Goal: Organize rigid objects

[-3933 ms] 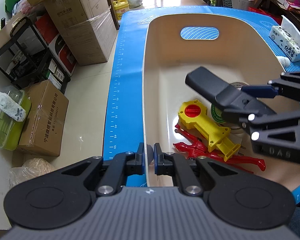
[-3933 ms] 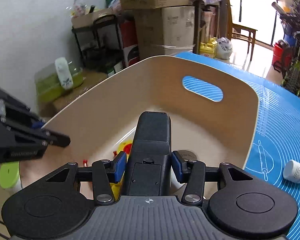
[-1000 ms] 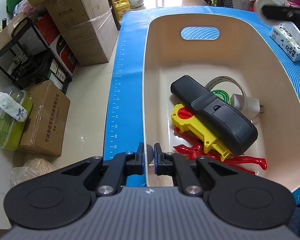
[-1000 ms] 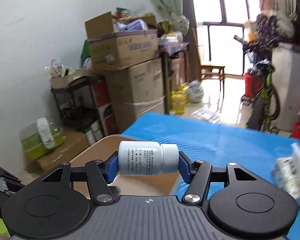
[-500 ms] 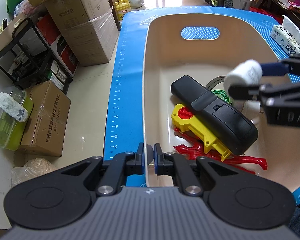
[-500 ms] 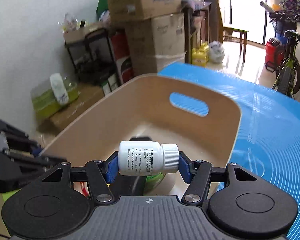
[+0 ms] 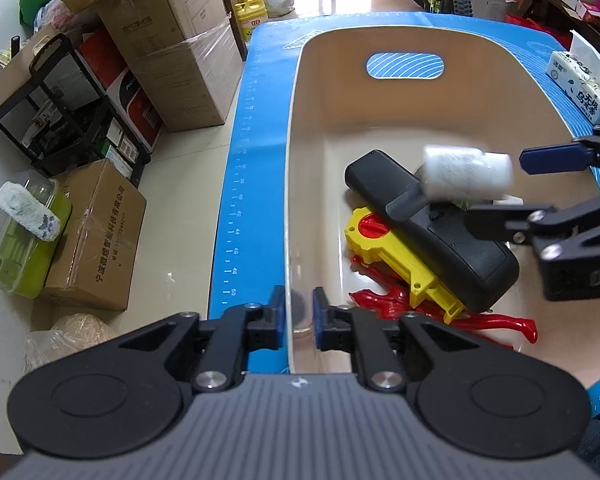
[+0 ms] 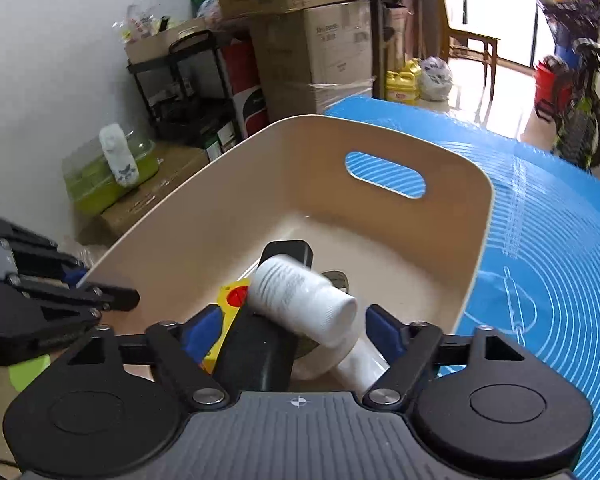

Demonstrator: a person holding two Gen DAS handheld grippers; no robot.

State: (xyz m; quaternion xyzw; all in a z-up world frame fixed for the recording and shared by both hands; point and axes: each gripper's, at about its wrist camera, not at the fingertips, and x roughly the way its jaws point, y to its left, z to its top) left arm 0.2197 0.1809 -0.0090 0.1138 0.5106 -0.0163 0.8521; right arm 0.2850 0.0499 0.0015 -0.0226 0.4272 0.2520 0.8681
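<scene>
- Bottle, white and blurred, is loose in the air above the black remote inside the tan tub; nothing grips it.
- Left tool sits at the tub's near rim, one pad on each side of the wall. Its pads have just spread a little and stand close to the wall.
- Yellow toy and red toy lie under the remote.
- Right tool is over the tub. Its pads have just spread wide and no longer touch the bottle.
- Blue mat covers the worktop.
</scene>
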